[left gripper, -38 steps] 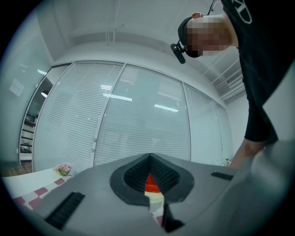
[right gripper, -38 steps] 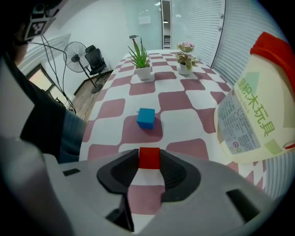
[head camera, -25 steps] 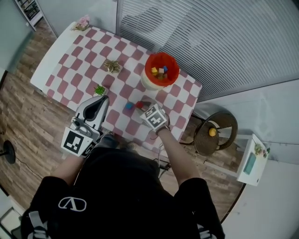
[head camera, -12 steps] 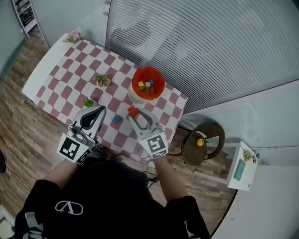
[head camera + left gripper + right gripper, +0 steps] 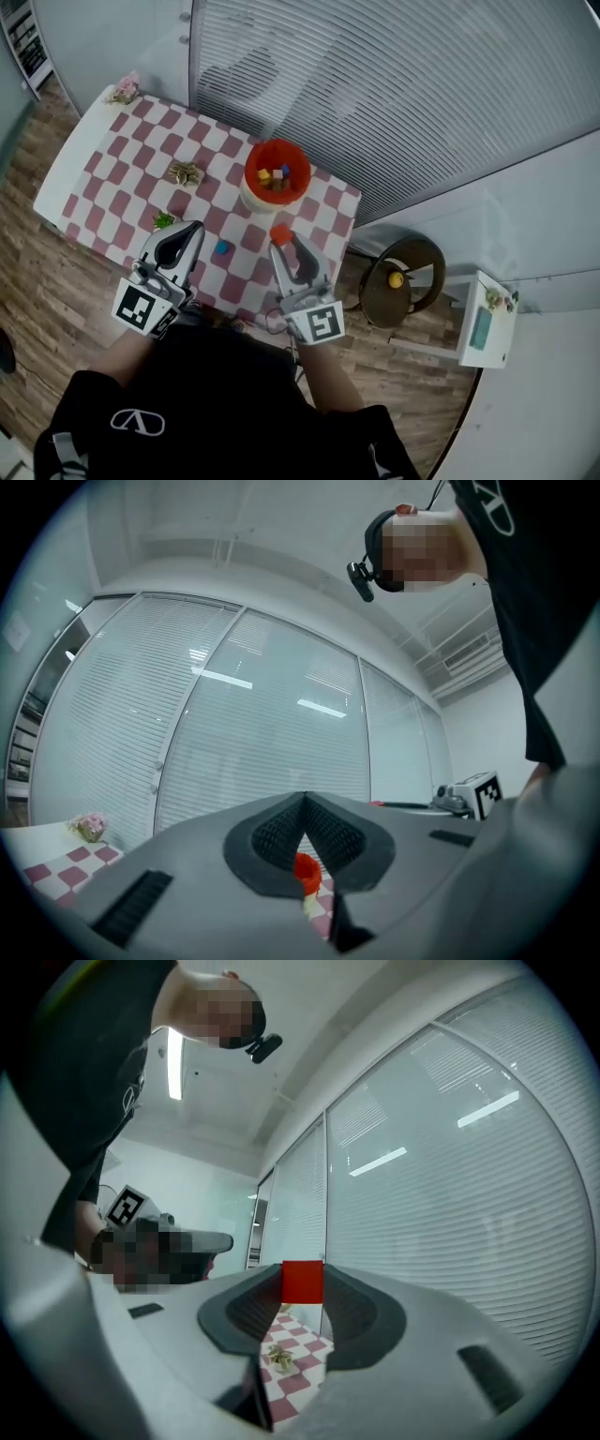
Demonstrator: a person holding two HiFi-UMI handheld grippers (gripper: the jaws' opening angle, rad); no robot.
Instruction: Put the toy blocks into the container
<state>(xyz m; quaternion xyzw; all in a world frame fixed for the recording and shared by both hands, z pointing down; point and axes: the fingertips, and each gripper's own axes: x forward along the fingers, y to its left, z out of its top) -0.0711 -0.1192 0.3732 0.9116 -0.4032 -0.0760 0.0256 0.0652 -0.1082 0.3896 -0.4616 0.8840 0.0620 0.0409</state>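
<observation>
The red container stands on the checked table near its far edge and holds several coloured blocks. My right gripper hangs above the table's near side, short of the container, and is shut on a red block. The right gripper view shows that red block pinched at the tips of the right gripper. A blue block lies on the cloth between the two grippers. My left gripper is shut and holds nothing. The left gripper points towards the container.
A small green plant, a dried sprig and pink flowers sit on the left of the table. Window blinds run behind the table. To the right stand a round stool with a yellow ball and a white box.
My right gripper has lifted off the table with the red block and turned from pointing down to roughly level, towards the container. The blue block stays on the cloth. The left gripper hardly moved.
</observation>
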